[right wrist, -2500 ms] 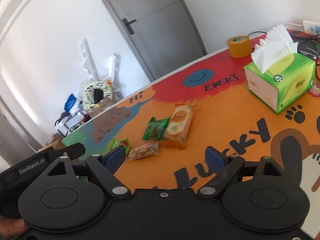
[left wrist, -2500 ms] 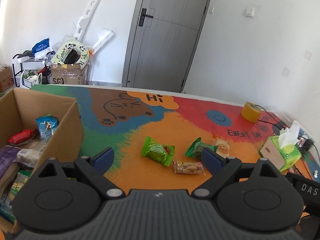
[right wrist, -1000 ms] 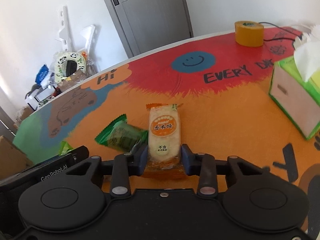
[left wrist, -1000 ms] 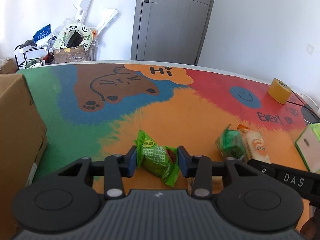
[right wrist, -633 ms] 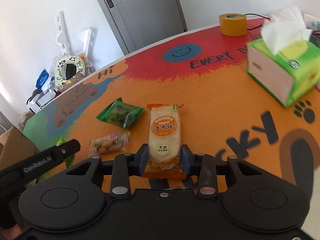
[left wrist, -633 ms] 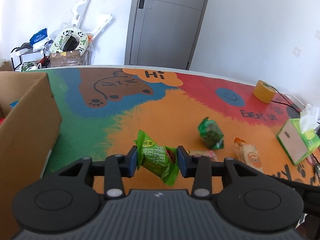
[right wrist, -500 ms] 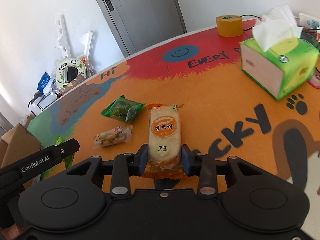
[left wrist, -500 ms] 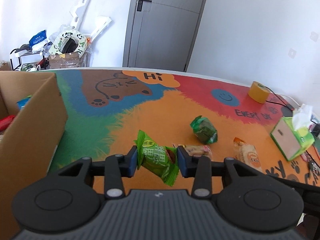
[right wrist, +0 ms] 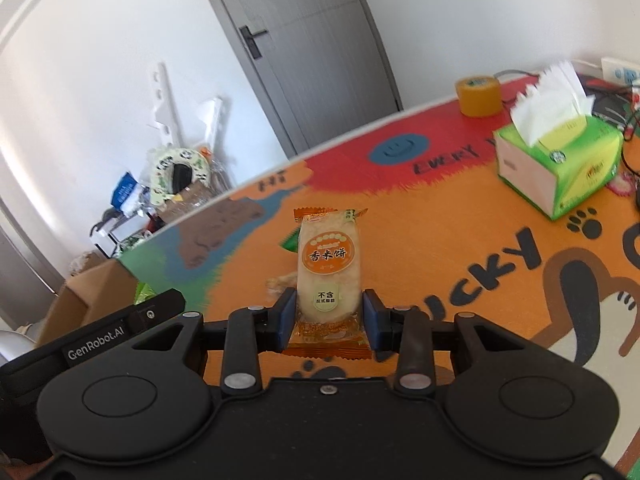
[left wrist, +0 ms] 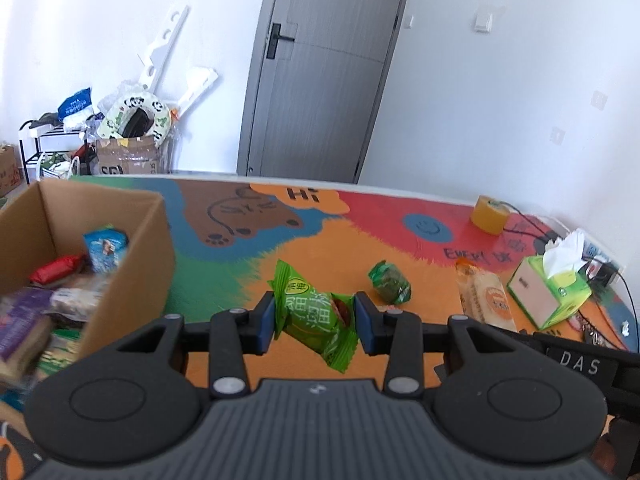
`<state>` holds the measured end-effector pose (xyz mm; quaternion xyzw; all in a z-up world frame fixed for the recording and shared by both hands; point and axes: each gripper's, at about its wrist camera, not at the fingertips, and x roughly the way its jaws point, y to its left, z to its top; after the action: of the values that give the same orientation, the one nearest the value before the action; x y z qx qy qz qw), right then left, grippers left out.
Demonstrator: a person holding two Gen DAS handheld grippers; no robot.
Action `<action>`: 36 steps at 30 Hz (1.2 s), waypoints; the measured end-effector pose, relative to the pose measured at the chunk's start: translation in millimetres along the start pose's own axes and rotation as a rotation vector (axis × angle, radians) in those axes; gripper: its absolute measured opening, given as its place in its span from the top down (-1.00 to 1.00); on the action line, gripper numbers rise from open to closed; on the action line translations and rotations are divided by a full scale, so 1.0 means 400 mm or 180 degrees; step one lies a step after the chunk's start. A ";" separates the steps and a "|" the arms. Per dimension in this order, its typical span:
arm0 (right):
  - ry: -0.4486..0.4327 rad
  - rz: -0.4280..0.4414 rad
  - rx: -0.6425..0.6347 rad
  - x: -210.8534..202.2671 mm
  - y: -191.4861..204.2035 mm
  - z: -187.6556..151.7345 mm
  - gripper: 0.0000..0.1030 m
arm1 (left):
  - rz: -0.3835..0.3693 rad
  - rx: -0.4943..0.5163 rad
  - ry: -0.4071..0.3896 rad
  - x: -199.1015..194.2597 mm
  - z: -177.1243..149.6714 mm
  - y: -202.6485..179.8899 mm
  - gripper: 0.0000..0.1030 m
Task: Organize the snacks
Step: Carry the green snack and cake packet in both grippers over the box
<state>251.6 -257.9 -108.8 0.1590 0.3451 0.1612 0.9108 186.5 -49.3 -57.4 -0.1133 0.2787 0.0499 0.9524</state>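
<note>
Holding a snack apiece clear of the counter (left wrist: 320,248), the left hand-held gripper (left wrist: 315,322) is closed on a green packet (left wrist: 316,316) and the right hand-held gripper (right wrist: 329,322) on an orange rice-cracker packet (right wrist: 329,268), so both seem bound for the cardboard box (left wrist: 136,264). That box, left of the green packet, already holds a blue pack (left wrist: 105,246), a red one (left wrist: 56,270) and other wrappers. Beyond the green packet a dark green snack (left wrist: 390,283) lies loose, with another partly hidden by the gripper beside it, so the job looks well along but unfinished.

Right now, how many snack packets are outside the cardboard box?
4 that I can see. The left claw pinches a green packet, the right claw a rice cracker; a dark green packet and a partly hidden peanut packet lie on the mat.
</note>
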 end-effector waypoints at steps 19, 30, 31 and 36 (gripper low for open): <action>-0.0230 0.0525 -0.0238 -0.067 0.178 -0.012 0.30 | 0.0132 -0.0191 -0.0364 -0.161 0.036 0.152 0.22; -0.0208 0.0718 -0.0417 -0.050 0.293 -0.025 0.30 | 0.0375 -0.0414 -0.0433 -0.193 0.049 0.305 0.22; -0.0204 0.0725 -0.0430 -0.049 0.302 -0.027 0.30 | 0.0391 -0.0440 -0.0433 -0.195 0.049 0.317 0.22; -0.0157 0.0751 -0.0489 -0.029 0.347 -0.032 0.30 | 0.0452 -0.0527 -0.0430 -0.196 0.055 0.375 0.22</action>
<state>209.2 -135.7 -55.5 0.1322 0.2881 0.2892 0.9033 108.3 99.0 -25.0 -0.1678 0.2162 0.1475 0.9504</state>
